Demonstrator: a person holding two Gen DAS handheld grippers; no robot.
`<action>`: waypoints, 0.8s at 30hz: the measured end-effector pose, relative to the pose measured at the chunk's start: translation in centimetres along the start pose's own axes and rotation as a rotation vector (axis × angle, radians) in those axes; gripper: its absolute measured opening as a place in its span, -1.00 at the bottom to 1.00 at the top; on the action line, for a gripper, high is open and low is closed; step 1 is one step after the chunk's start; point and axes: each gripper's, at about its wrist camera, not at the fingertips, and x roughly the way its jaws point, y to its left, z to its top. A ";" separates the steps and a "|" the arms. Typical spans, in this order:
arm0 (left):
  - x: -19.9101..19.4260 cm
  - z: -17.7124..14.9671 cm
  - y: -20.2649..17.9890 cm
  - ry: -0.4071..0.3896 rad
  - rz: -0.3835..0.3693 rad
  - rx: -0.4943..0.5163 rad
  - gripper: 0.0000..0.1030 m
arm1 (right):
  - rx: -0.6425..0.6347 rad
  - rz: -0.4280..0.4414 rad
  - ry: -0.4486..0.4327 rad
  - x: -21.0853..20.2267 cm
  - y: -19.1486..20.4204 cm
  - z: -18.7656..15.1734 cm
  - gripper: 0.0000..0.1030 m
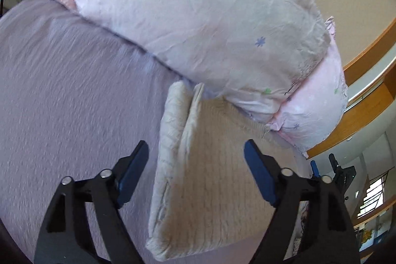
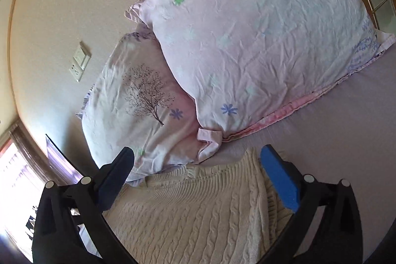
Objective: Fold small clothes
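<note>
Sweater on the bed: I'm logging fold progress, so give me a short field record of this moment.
garment: cream cable-knit sweater, already folded with a doubled edge on one side
surface: purple bedsheet
neighbours: top of the sweater reaches the floral pillows
left gripper: open, above the sweater, holding nothing
right gripper: open, above the sweater, holding nothing
backdrop: beige wall with a switch plate

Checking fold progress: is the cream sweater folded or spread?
Partly folded: the cream sweater has one side flap doubled over its body.
</note>
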 end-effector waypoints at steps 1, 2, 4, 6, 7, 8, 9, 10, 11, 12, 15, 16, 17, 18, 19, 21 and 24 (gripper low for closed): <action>0.9 -0.3 0.8 0.041 0.001 -0.024 0.20 | 0.011 0.003 0.021 0.5 -0.1 0.0 0.97; 1.5 -0.7 1.7 0.069 -0.004 -0.047 0.12 | 0.019 0.001 0.034 0.8 0.0 -0.1 0.97; 2.4 -1.3 2.3 0.086 -0.021 -0.073 0.01 | 0.027 0.001 0.049 1.1 0.0 -0.2 0.97; 2.7 -1.6 2.2 0.064 -0.035 -0.071 -0.09 | 0.034 0.019 0.048 0.6 0.1 -0.2 0.97; 2.9 -1.8 2.3 0.066 -0.041 -0.079 -0.19 | 0.041 0.036 0.047 0.5 0.1 -0.1 0.97; 3.5 -2.1 2.6 0.089 -0.061 -0.112 -0.60 | 0.050 0.051 0.049 0.3 0.0 -0.1 0.97; 4.1 -2.4 2.9 0.103 -0.094 -0.152 -0.62 | 0.058 0.064 0.054 0.3 -0.1 0.0 0.97; 4.1 -2.5 3.2 0.092 -0.123 -0.193 -0.63 | 0.071 0.081 0.061 0.3 -0.1 0.0 0.97; 3.9 -2.5 3.0 0.082 -0.156 -0.221 -0.65 | 0.081 0.096 0.065 0.2 -0.1 0.1 0.97; 3.6 -2.4 2.5 0.068 -0.202 -0.241 -0.66 | 0.087 0.108 0.064 0.0 -0.1 0.2 0.97; 2.5 -2.0 -2.4 0.021 -0.338 -0.216 -0.68 | 0.094 0.137 0.030 -1.3 0.0 1.0 0.97; 2.6 -2.0 -5.0 0.015 -0.393 -0.183 -0.68 | 0.093 0.138 0.013 -1.9 0.0 1.4 0.97; 3.0 -2.0 -7.3 0.020 -0.445 -0.159 -0.68 | 0.085 0.132 -0.012 -2.7 0.0 1.8 0.97; 4.0 -2.2 -10.5 0.036 -0.516 -0.124 -0.68 | 0.072 0.119 -0.035 -3.4 -0.1 2.1 0.97; 5.2 -2.6 -13.2 0.057 -0.570 -0.100 -0.68 | 0.054 0.089 -0.061 -4.1 -0.3 2.5 0.97; 9.3 -4.0 -18.8 0.137 -0.675 -0.057 -0.67 | 0.019 0.012 -0.098 -5.0 -0.9 3.1 0.97; 17.8 -7.1 -25.0 0.361 -0.746 -0.077 -0.41 | 0.028 -0.053 -0.074 -5.2 -2.9 3.8 0.97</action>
